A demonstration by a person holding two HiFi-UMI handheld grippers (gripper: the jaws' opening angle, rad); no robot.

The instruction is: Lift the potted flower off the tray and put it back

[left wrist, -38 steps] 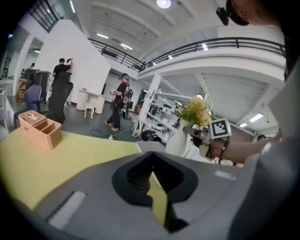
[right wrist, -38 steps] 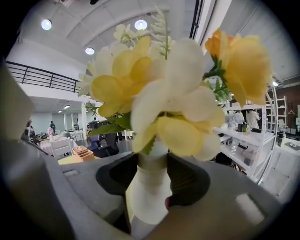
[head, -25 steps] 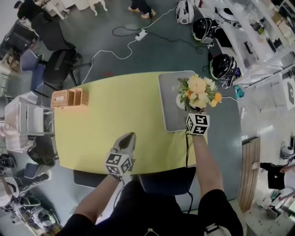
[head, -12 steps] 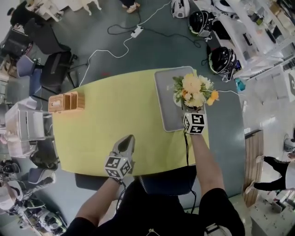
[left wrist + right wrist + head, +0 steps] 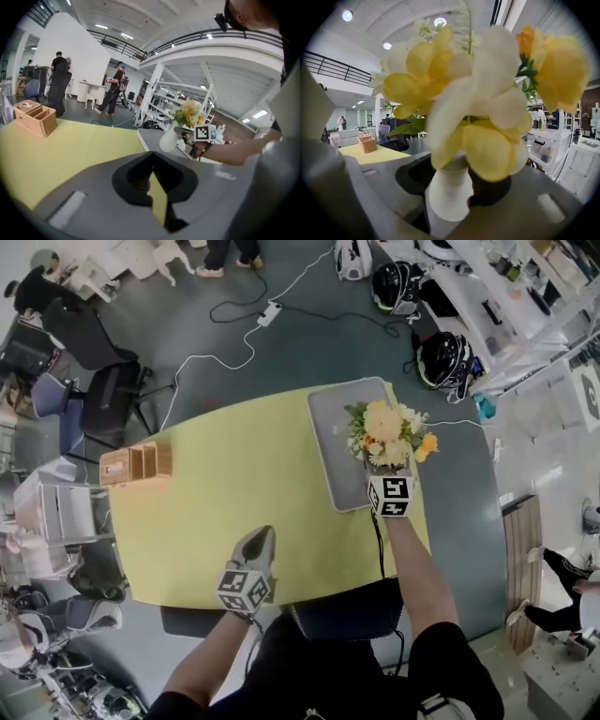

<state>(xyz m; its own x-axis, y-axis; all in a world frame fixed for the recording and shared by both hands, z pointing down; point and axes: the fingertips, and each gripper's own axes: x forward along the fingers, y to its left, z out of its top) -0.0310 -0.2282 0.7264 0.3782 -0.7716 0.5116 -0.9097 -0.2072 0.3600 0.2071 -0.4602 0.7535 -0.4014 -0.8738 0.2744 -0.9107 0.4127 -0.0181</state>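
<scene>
The potted flower [image 5: 386,432], yellow and white blooms in a white vase [image 5: 449,192], stands over the right part of the grey tray [image 5: 330,442] on the yellow table. My right gripper [image 5: 380,463] reaches in from the near side, shut on the vase, its jaws on both sides of the vase body. The jaws have just been opening slightly with the vase still between them. Whether the vase base touches the tray I cannot tell. My left gripper [image 5: 258,542] rests shut and empty over the table's near edge. From there the flower [image 5: 187,112] shows to the right.
Two wicker baskets [image 5: 136,463] sit at the table's left end. Beyond the table, cables, a power strip [image 5: 269,311] and helmets [image 5: 445,357] lie on the floor. Chairs stand at the left. People stand in the far background.
The head camera has shifted a little. Against the table, neither gripper nor the flower has visibly moved.
</scene>
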